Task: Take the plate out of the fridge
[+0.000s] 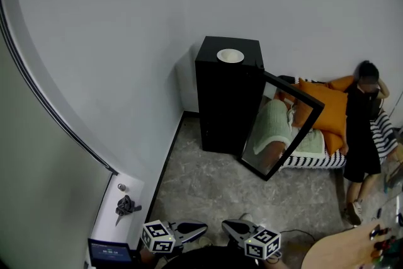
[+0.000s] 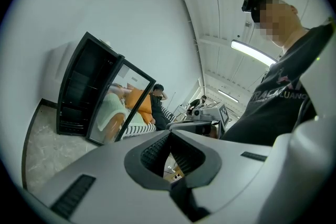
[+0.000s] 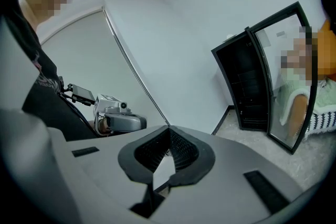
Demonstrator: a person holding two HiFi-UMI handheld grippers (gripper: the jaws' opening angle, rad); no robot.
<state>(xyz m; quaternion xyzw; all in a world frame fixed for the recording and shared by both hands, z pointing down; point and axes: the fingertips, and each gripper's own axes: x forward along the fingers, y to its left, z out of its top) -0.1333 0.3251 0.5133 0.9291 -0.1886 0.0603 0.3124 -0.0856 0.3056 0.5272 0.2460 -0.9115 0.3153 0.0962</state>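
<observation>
A black fridge point(image 1: 227, 104) stands against the far wall with its glass door point(image 1: 286, 126) swung open to the right. A white plate point(image 1: 230, 56) lies on top of the fridge, not inside it. The shelves I can see through the opening point(image 2: 79, 92) look dark, and I cannot make out anything on them. My left gripper point(image 1: 203, 225) and right gripper point(image 1: 225, 224) are low at the near edge of the head view, far from the fridge, tips pointing at each other. Both are shut with nothing between the jaws point(image 2: 169, 136) point(image 3: 168, 131).
A person in black point(image 1: 362, 129) stands right of the fridge beside a bed with orange cushions point(image 1: 324, 107) and a striped cover. A wooden table point(image 1: 340, 249) is at the near right. At the near left, a white ledge point(image 1: 119, 195) holds a small black object.
</observation>
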